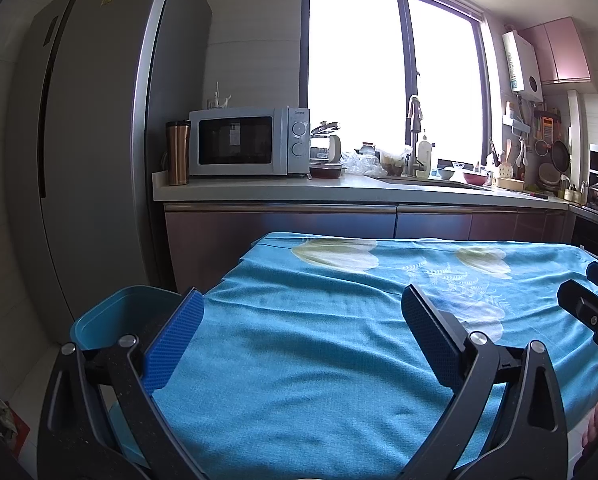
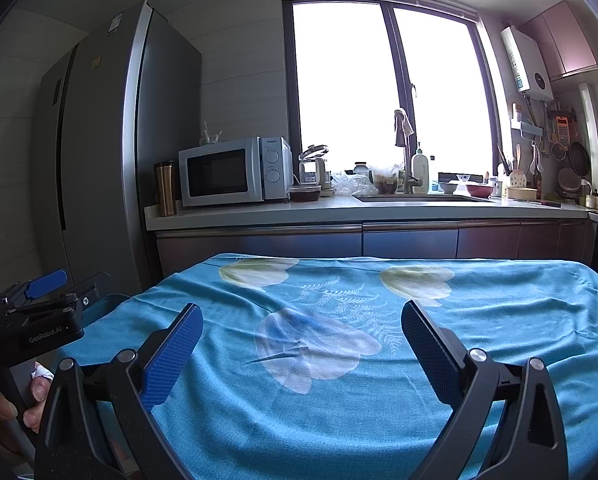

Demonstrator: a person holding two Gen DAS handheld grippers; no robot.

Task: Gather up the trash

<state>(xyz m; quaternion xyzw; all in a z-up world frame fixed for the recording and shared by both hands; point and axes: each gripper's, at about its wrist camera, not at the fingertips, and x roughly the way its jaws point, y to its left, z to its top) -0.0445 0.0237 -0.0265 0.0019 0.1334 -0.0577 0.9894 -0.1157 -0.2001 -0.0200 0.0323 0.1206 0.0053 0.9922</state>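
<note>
Left wrist view: my left gripper [image 1: 302, 330] gapes empty over the tablecloth [image 1: 339, 360], the bin [image 1: 115, 312] near left, closest. My right gripper [image 2: 302, 344] gapes too; no trash shows.

Table [image 2: 579, 280] under blue floral cloth [image 2: 339, 420]

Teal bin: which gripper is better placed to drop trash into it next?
Left. The teal bin sits right behind the left gripper's left finger, off the table's left edge. The right gripper hovers over the blue tablecloth, farther away. Both are open and empty.
</note>
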